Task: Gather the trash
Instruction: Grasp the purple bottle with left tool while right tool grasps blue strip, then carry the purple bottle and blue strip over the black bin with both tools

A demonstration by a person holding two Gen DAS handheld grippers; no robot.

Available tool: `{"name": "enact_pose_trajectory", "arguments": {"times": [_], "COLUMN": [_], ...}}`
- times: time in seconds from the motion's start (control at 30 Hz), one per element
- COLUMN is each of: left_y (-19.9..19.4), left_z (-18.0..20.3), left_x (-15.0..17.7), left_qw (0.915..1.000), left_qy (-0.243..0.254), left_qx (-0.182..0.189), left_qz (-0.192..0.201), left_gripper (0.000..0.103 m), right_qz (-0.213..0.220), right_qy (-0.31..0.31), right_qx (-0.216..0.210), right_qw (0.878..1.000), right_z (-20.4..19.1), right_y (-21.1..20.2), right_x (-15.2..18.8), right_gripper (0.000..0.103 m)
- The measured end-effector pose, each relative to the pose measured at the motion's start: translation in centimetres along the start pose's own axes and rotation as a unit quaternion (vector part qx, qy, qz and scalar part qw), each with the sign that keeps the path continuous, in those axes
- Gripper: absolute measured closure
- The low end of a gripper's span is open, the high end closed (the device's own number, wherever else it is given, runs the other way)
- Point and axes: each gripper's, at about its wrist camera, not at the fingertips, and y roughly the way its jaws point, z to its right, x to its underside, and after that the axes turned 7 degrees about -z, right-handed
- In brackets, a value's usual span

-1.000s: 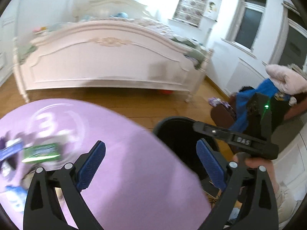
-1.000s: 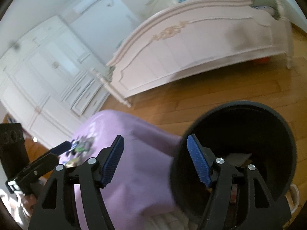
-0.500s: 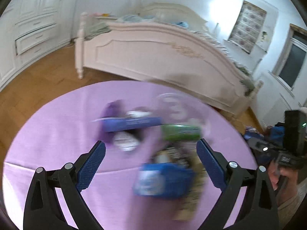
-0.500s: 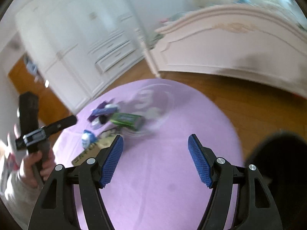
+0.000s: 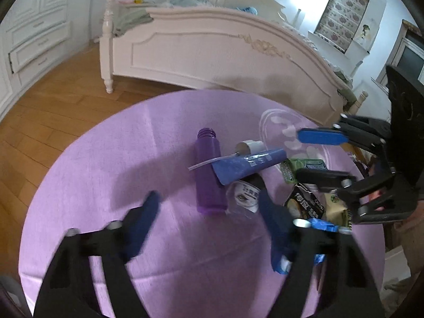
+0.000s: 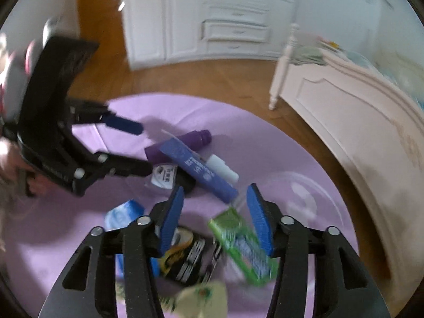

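Purple cloth covers the round table (image 5: 111, 175), where the trash lies heaped: a purple bottle (image 5: 208, 175), a blue tube (image 5: 246, 164) across it, a green packet (image 6: 242, 241) and dark wrappers. The left gripper (image 5: 209, 222) tilts down at 6 o'clock, jaws closing on nothing. The right gripper (image 6: 216, 217) reaches in from 3 o'clock, jaws closing, the green packet between them but apparently not pressed. A white bed (image 5: 212, 50) stands at 12 o'clock.
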Motion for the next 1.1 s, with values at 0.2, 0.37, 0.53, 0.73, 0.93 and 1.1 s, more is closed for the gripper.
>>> {"name": "enact_pose_trajectory", "arguments": {"times": [0.2,0.37,0.53,0.73,0.93,1.1], "left_y": [0.6,1.2,1.9,1.3,-0.2,-2.8], "left_z": [-0.5,-0.1,0.4,-0.9,-0.2,0.7], "left_x": [-0.2,-0.8,-1.5,-1.3,0.1,0.3], "left_qw": [0.9999,0.9994,0.997,0.9983,0.9978,0.998], "left_qy": [0.014,0.03,0.048,0.018,0.02,0.004], "left_qx": [-0.003,-0.019,-0.06,-0.055,-0.058,-0.03], "left_qz": [-0.002,-0.002,0.0,0.01,0.025,0.055], "left_gripper": [0.036,0.038,0.06,0.078,0.078,0.078], "right_qz": [-0.036,-0.056,-0.035,-0.002,0.042,0.085], "right_qy": [-0.051,-0.022,0.068,0.133,0.181,0.215], "right_qx": [0.002,-0.007,-0.056,-0.106,-0.136,-0.144], "right_qw": [0.998,0.998,0.995,0.985,0.973,0.962], "right_z": [-0.3,0.8,3.3,4.7,4.9,5.0], "right_y": [3.1,4.4,3.8,1.6,-1.8,-5.0], "right_x": [-1.7,-1.6,-0.3,1.5,2.9,5.3], "right_gripper": [0.064,0.094,0.096,0.096,0.096,0.096]}}
